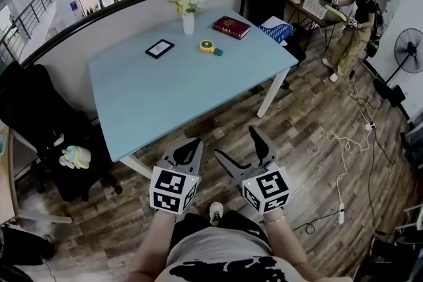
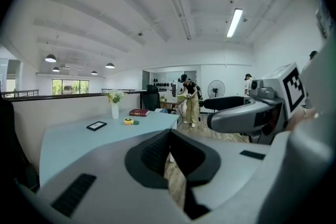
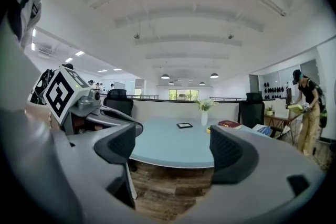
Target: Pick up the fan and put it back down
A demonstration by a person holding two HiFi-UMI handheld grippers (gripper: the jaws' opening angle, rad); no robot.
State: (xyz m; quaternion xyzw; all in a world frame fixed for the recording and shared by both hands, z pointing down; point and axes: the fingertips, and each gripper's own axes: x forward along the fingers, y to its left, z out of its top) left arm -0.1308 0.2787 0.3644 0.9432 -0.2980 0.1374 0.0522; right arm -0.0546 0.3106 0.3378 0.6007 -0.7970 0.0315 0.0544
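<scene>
The right tool [image 1: 236, 144] is hanging short of the near edge of the surface [image 1: 165, 96], jaws wide apart and empty, probably readied for the far-edge fan [image 1: 209, 46]; the left tool [image 1: 192, 145] is hanging closed.

The head view looks steeply down from above the person's body, over the left tool [image 1: 192, 145] and right tool [image 1: 236, 142] low in the frame, to the wooden floor [image 1: 310, 162] and the tabletop [image 1: 152, 96] beyond. The left gripper view rides on its tool and faces nearly level across the room, with the ceiling [image 2: 131, 18] filling its upper half and the other tool close at its right. The right gripper view sits as low, facing the tabletop's near edge, with the left tool at its left. All three share the tabletop, its vase [image 1: 188, 23] and the distant standing person [image 1: 350, 23].
</scene>
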